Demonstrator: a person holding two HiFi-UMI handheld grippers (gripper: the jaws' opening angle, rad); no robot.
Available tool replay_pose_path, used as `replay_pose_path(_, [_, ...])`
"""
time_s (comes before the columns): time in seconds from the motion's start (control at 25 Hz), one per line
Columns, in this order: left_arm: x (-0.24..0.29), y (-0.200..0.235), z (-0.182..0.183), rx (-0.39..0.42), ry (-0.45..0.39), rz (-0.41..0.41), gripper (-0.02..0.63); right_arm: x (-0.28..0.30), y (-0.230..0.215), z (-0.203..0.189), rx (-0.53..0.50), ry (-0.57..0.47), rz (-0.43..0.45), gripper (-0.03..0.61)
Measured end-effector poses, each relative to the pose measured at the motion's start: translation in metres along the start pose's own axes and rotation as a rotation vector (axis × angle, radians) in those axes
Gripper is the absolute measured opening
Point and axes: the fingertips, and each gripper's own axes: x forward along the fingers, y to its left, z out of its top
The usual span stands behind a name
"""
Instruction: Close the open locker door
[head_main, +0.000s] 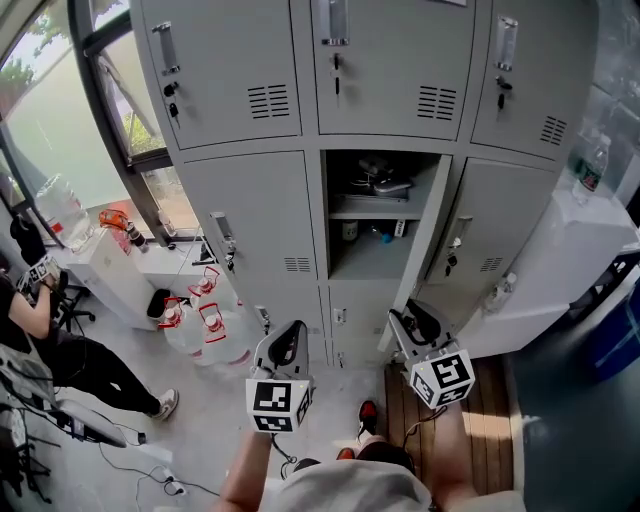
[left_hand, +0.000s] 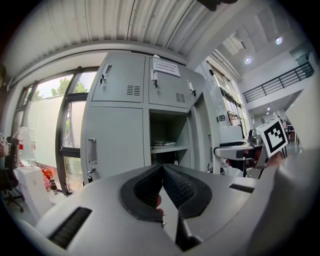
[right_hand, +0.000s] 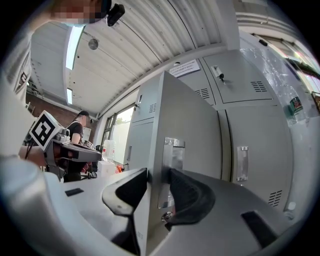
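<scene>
Right claw (right_hand: 157, 186) half-open, clamping the locker door (right_hand: 190, 120) edge.

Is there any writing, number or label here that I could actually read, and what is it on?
Paper notice on an upper locker door: printed lines, too small to read.
Bottle label at the far right: blurred, unreadable.
Marker cubes: black-and-white square patterns, no words or numbers.
No text in any view can be read.
</scene>
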Motion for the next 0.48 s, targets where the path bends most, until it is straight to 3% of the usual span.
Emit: replay_pose_path(0.48, [0.006, 0.033, 0.001, -0.007, 0.008, 0.082, 0.021, 0.045, 0.022, 0.003, 0.01, -0.023, 0.105, 0.13])
